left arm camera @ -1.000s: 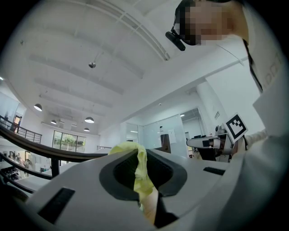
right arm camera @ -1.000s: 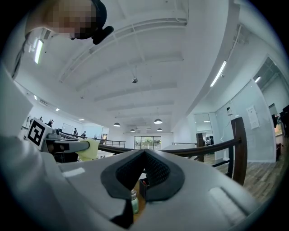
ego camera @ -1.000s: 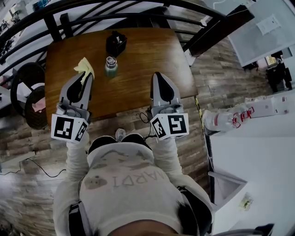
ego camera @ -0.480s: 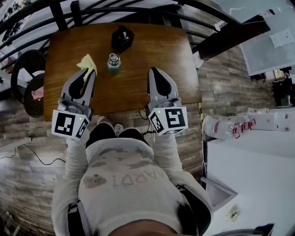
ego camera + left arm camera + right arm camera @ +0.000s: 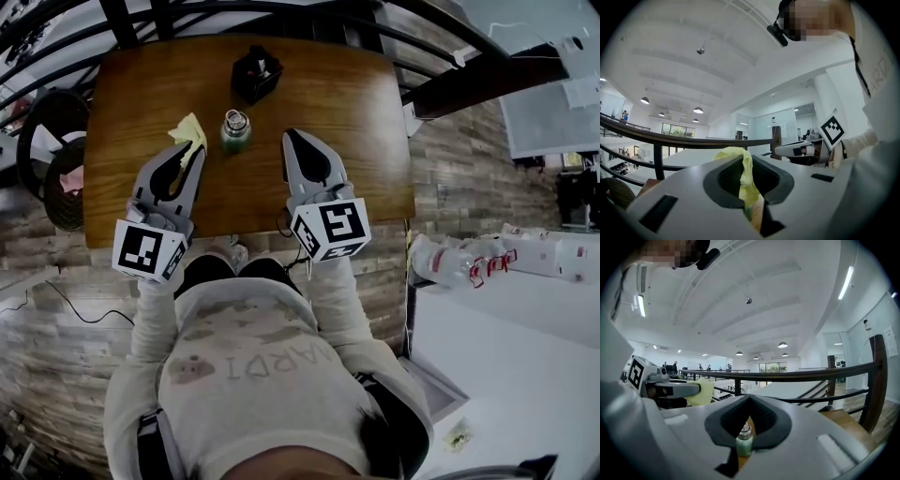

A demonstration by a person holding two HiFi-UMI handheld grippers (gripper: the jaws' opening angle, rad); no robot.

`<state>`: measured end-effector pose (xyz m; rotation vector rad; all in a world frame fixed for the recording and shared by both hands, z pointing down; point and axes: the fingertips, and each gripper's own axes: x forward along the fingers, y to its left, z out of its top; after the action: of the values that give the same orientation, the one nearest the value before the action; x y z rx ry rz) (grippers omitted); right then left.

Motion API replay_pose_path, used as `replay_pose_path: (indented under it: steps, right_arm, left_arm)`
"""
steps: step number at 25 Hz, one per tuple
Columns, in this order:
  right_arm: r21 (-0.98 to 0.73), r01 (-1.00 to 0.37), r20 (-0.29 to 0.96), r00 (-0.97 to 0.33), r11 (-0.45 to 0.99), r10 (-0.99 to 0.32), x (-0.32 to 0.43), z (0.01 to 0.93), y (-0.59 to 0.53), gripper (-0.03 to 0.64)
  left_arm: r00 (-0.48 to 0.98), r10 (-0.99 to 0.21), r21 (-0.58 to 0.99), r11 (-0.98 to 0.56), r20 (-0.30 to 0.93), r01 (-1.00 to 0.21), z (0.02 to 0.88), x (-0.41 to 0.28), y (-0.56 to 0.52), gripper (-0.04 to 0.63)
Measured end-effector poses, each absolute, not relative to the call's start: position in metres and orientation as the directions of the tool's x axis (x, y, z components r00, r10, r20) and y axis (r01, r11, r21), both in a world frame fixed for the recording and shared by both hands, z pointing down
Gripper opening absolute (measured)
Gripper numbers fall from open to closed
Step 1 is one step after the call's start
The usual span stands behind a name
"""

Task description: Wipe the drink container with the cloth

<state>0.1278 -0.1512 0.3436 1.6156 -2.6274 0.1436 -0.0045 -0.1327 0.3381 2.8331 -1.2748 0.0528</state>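
A small green bottle [image 5: 235,131] with a metal cap stands upright on the wooden table [image 5: 356,122]. My left gripper [image 5: 196,150] is to its left, shut on a yellow cloth [image 5: 190,131] that sticks out past the tips. In the left gripper view the cloth [image 5: 746,183] hangs pinched between the jaws of that gripper [image 5: 740,152]. My right gripper [image 5: 289,137] is shut and holds nothing, its tips a short way right of the bottle. Through its jaw opening the right gripper [image 5: 749,398] shows the bottle [image 5: 744,439] just ahead, apart from it.
A black box [image 5: 256,73] sits on the table behind the bottle. Dark metal railing [image 5: 309,14] runs along the far table edge. A round dark stool [image 5: 56,169] stands left of the table. White equipment [image 5: 469,262] lies at the right.
My right gripper has moved left, closer to the bottle. The left gripper keeps the cloth at about the same distance from the bottle. The head view has shifted a little.
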Motion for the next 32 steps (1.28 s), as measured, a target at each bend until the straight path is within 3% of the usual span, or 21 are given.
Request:
replay_pose_path:
  steps: [20,32]
  right_arm:
    - [-0.136,-0.829,0.352,-0.553,0.543,-0.755,0.078,0.454,-0.222,0.011]
    - [-0.132,-0.826,0.432,-0.545,0.548,-0.718,0.069,0.485,-0.238,0.011]
  left_arm:
    - [0.681,-0.7,0.123,-0.673,0.216,-0.73,0.432,0.003,-0.166,0.031]
    - [0.692,-0.657,0.167,-0.678,0.298,-0.716,0.474,0.006,-0.172,0.031]
